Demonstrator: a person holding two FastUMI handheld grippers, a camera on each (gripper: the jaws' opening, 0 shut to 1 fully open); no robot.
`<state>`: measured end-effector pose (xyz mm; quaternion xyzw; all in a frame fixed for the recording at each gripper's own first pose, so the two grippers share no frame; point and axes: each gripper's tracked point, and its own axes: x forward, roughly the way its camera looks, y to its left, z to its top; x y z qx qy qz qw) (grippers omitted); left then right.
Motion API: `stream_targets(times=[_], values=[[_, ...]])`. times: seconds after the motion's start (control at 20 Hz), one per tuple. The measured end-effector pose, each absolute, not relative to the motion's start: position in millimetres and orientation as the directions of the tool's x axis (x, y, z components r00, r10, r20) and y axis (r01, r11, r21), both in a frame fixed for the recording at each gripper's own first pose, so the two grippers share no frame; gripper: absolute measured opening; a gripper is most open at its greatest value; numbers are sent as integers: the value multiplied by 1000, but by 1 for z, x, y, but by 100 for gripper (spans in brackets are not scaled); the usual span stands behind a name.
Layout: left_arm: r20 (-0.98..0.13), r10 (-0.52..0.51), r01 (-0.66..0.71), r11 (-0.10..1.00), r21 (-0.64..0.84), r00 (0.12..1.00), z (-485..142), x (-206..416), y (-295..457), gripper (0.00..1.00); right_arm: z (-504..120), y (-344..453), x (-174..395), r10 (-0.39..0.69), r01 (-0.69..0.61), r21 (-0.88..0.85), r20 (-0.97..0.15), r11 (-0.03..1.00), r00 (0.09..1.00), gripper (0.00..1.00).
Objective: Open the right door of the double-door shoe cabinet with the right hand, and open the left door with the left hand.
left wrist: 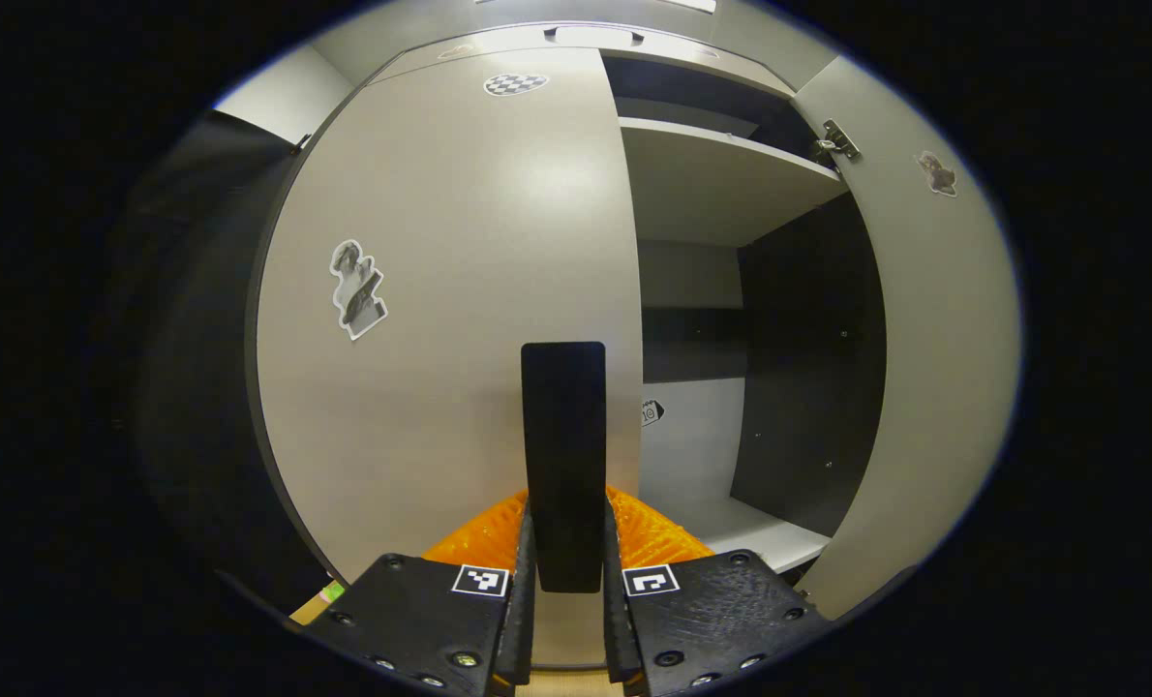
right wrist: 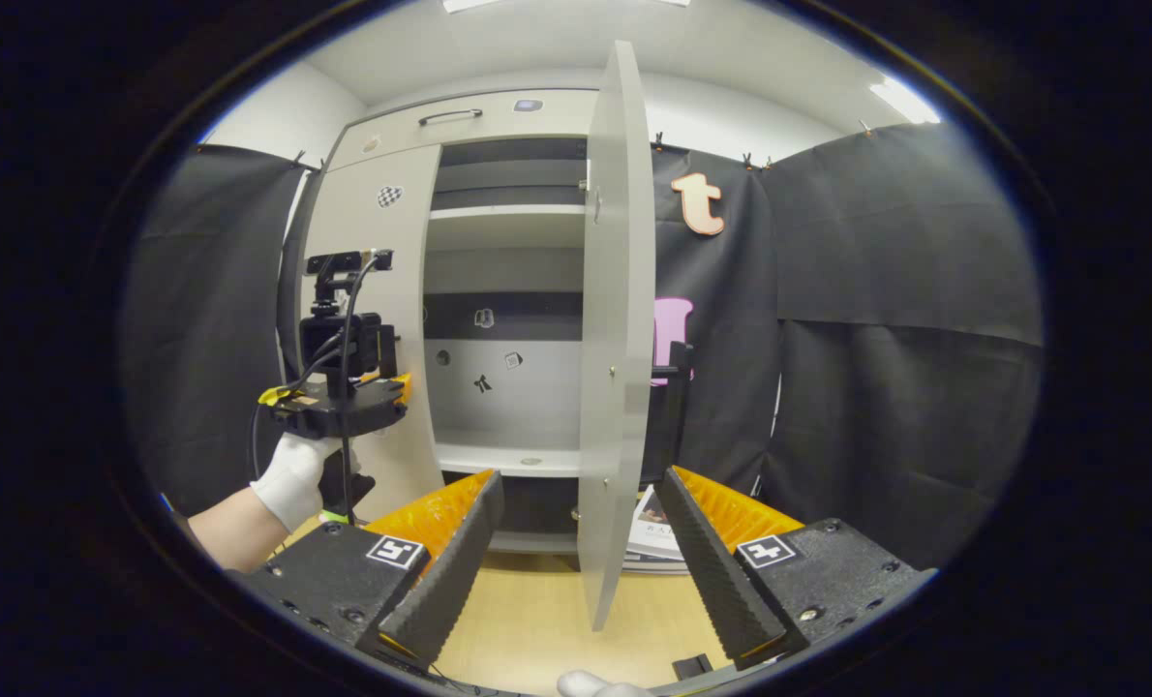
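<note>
Gripping black handle (left wrist: 563, 465), left gripper (left wrist: 564, 542) was clamped on closed left door (left wrist: 440, 319) | right gripper (right wrist: 576, 523) spread wide, empty | right door (right wrist: 615, 319) stood open.

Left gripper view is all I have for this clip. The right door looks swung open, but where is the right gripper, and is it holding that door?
Observer: The right gripper is open. The right door stands edge-on between its fingers, with a gap on each side.
Operator: Is the left door ajar at all?
Observer: In the right gripper view the left door looks flush with the cabinet front. A gloved hand holds the left gripper at it, shut on the handle.
Operator: Anything behind the right door?
Observer: A magazine lies on the floor there.
</note>
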<state>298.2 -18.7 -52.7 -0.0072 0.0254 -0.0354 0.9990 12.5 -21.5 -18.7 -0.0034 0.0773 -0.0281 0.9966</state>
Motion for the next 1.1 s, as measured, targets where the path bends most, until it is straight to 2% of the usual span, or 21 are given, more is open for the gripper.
stream_targets(times=[0.25,0.7,1.1], values=[[-57,-79,79,997,-8,995,-54,298,-18,5,-14,-18,3,-40,39,-6,-140,999,989,100],[-69,-109,109,994,-10,992,-50,271,-16,5,-16,-10,-21,4,-3,5,-136,1000,991,100],[-71,-106,107,994,6,992,-46,229,5,5,-25,11,-39,85,-83,20,-139,996,987,100]])
